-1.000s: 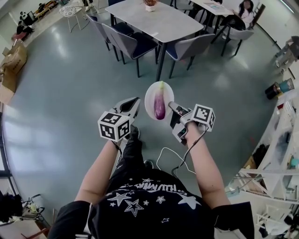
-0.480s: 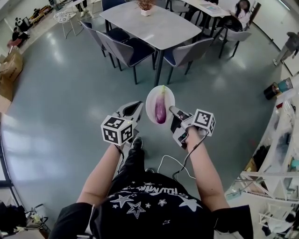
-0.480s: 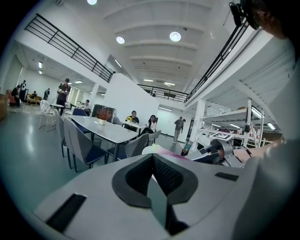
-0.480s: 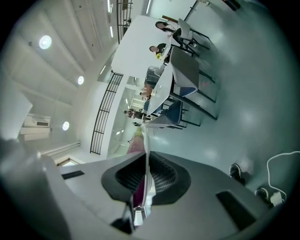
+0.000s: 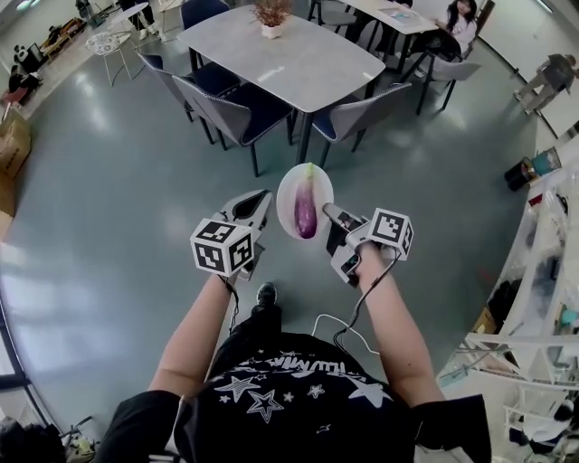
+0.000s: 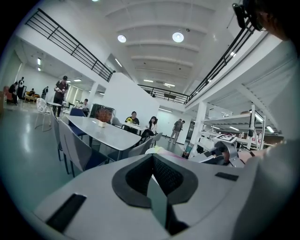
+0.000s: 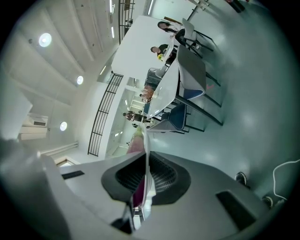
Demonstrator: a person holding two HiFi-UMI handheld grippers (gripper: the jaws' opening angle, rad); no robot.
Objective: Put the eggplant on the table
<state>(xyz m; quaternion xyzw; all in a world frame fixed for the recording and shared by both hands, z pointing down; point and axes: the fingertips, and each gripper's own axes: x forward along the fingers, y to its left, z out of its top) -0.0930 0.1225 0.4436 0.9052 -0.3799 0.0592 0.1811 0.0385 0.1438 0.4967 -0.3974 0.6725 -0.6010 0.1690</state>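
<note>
My right gripper (image 5: 331,213) is clamped on the right rim of a white plate (image 5: 286,192), which shows edge-on between its jaws. The eggplant (image 5: 306,206) lies lengthwise on the plate, held up over the floor. My left gripper (image 5: 256,202) sits just beside the plate's left rim, jaws pressed together on nothing. Open grey floor (image 5: 109,181) spreads to my left. The table (image 5: 289,59) stands ahead, its top bare except for a small plant pot (image 5: 270,16) at the far end, with chairs (image 5: 237,107) along its near edge. Shelves (image 5: 543,271) line my right.
</note>
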